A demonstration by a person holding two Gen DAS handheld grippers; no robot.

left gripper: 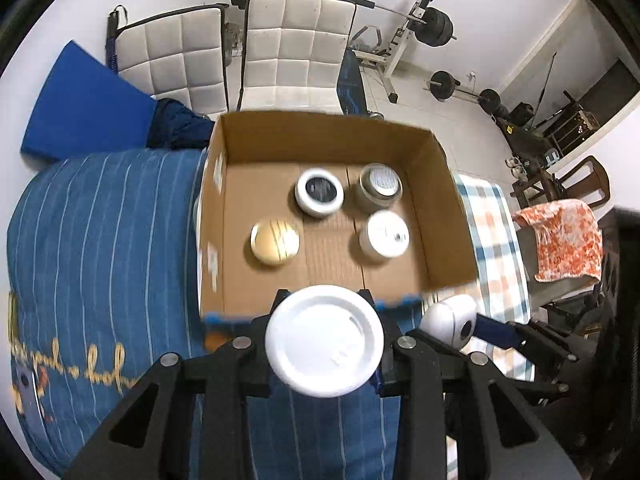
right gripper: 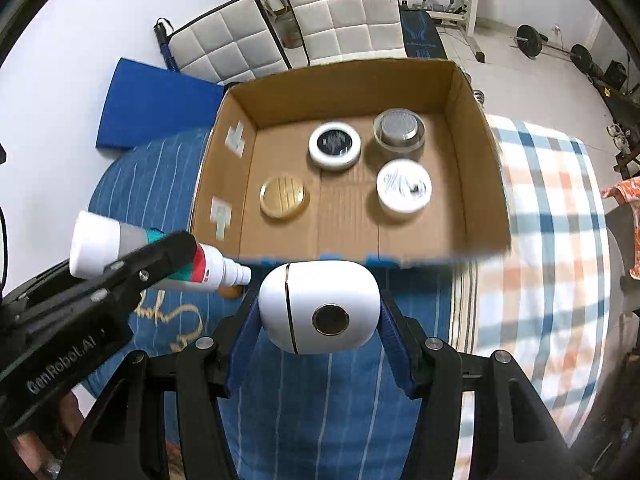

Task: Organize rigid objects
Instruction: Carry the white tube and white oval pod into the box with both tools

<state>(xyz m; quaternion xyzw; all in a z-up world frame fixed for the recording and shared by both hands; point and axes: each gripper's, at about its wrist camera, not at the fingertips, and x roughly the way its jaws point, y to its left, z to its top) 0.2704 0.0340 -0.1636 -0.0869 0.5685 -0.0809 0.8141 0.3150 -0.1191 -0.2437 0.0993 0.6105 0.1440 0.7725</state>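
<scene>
My left gripper [left gripper: 324, 340] is shut on a white bottle [left gripper: 324, 340], seen base-on; in the right wrist view the bottle [right gripper: 120, 248] lies sideways with a nozzle and a red and teal label. My right gripper [right gripper: 320, 308] is shut on a white rounded device [right gripper: 320, 308] with a dark round lens; it also shows in the left wrist view [left gripper: 452, 320]. Both hover just before the near edge of an open cardboard box [right gripper: 480, 184]. In it stand a gold-lidded jar [right gripper: 284, 197], a white-rimmed dark jar [right gripper: 334, 146], a clear silver-lidded jar [right gripper: 399, 130] and a white jar [right gripper: 404, 187].
The box [left gripper: 448, 208] rests on a bed with a blue striped cover [left gripper: 100, 240] and a checked blanket [right gripper: 552, 240]. Behind it stand two white padded chairs [left gripper: 296, 48], a blue mat [left gripper: 80, 108] and weight equipment [left gripper: 432, 28]. An orange cloth [left gripper: 564, 236] hangs at right.
</scene>
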